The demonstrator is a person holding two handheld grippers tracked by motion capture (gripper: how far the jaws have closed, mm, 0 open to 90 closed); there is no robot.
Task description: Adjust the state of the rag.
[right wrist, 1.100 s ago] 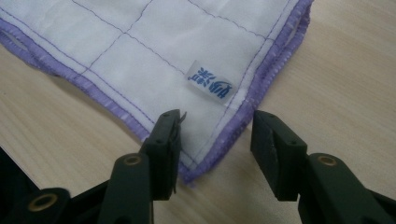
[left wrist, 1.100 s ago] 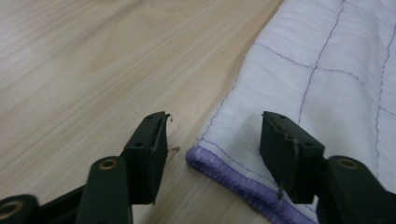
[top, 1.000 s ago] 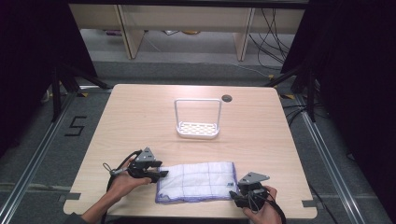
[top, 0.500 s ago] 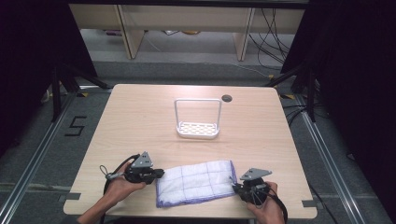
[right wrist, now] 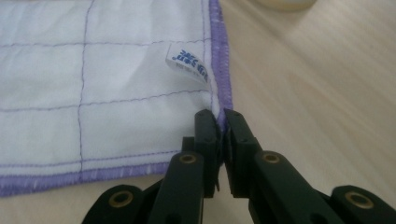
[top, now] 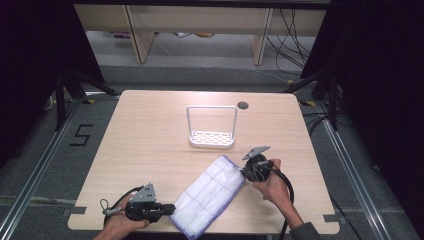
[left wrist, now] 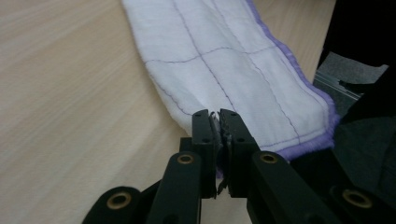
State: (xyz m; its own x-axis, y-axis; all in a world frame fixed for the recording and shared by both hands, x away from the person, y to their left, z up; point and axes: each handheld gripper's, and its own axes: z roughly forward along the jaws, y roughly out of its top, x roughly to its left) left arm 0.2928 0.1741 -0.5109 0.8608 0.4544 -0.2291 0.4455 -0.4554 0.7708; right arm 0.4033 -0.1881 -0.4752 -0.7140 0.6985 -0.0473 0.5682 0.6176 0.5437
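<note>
I am clamping my left tongs (top: pixel 167 209) and right tongs (top: pixel 246 172) on opposite ends of the white purple-edged cloth (top: pixel 210 195), so it lies stretched flat on the wooden bench (top: pixel 150 140).

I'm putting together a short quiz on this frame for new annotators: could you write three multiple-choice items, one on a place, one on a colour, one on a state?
1. Where does the white rack stand relative to the cloth?
A. Farther up the table, apart from it
B. On top of it
C. Under it

2. What colour is the cloth's stitched border?
A. Red
B. Purple
C. Green

3. How does the left tool stand?
A. Wide open above the cloth
B. Shut on nothing
C. Shut on the cloth's edge

Answers: 1 A, bare table lies between them in the high view. 2 B, the purple hem shows in both gripper views. 3 C, fabric is pinched between its jaws; the right tool grips the hem likewise.
</note>
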